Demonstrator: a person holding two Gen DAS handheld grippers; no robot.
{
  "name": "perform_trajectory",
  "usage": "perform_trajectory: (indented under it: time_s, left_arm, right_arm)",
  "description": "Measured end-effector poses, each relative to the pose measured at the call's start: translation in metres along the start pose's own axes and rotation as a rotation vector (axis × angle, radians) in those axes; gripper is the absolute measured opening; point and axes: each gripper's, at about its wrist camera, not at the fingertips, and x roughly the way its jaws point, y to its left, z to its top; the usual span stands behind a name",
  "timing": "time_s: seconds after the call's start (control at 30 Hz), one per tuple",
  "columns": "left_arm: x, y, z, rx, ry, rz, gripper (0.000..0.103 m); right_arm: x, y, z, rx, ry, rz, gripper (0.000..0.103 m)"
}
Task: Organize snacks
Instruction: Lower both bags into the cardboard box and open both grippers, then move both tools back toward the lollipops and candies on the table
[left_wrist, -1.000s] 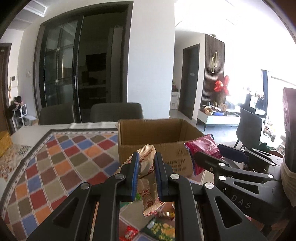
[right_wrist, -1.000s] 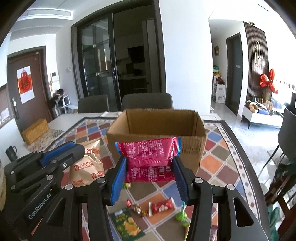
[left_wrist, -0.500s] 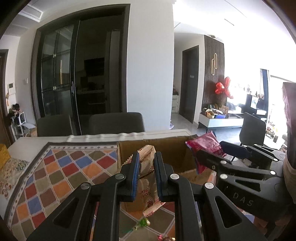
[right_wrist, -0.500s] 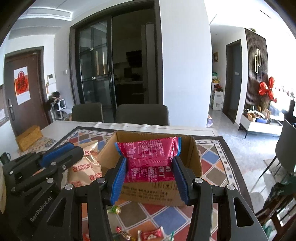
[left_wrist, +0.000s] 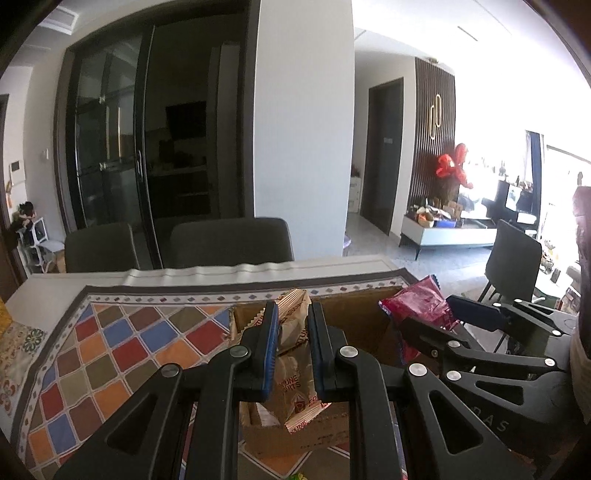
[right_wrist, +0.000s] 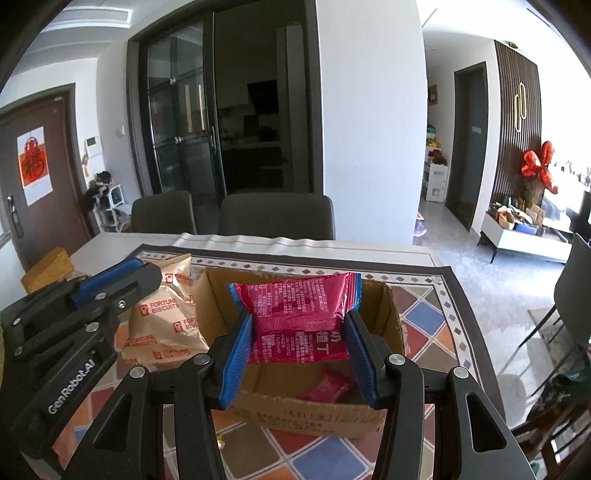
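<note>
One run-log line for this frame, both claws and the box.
left claw: shut on tan biscuit bag | right claw: shut on pink snack packet | both over open cardboard box | release: not yet

Two tools: left (left_wrist: 291, 332), right (right_wrist: 298, 343). One box (right_wrist: 391, 310). One tan biscuit bag (right_wrist: 162, 325). One big pink packet (right_wrist: 299, 314). One small red packet (right_wrist: 327, 387) inside box. Two dark chairs (right_wrist: 277, 216) behind worktop (right_wrist: 110, 243). One checkered cloth (right_wrist: 424, 317).

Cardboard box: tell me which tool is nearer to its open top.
Right. The right tool holds the pink packet over the cardboard box; the left tool holds the biscuit bag beside its left wall.
</note>
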Motion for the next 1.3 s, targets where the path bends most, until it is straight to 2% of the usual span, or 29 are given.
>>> perform_trajectory:
  time_s: [0.13, 0.2, 0.23, 0.3, 0.5, 1.0, 1.3]
  left_arm:
    - [0.019, -0.001, -0.001, 0.011, 0.055, -0.005, 0.022]
    - [0.024, 0.0, -0.003, 0.015, 0.071, 0.015, 0.049]
    - [0.023, 0.001, -0.005, 0.016, 0.068, 0.03, 0.054]
    - [0.017, 0.001, -0.01, 0.024, 0.062, 0.055, 0.055]
    - [-0.008, 0.001, -0.023, 0.002, 0.082, 0.057, 0.055]
    - [-0.088, -0.023, -0.043, 0.035, 0.039, 0.01, 0.059]
    - [-0.104, -0.029, -0.07, 0.039, 0.06, -0.01, 0.061]
  right_arm:
    - [0.011, -0.004, 0.002, 0.0, 0.013, -0.015, 0.052]
    - [0.018, -0.003, 0.003, -0.013, 0.02, -0.036, 0.062]
    - [0.02, -0.004, 0.002, -0.018, 0.028, -0.072, 0.063]
    - [0.021, -0.005, -0.002, -0.015, 0.031, -0.09, 0.063]
    - [0.002, -0.013, -0.013, 0.034, 0.023, -0.067, 0.063]
    - [-0.08, -0.004, -0.041, 0.022, -0.089, -0.035, 0.063]
    - [-0.097, -0.009, -0.07, 0.042, -0.071, -0.028, 0.063]
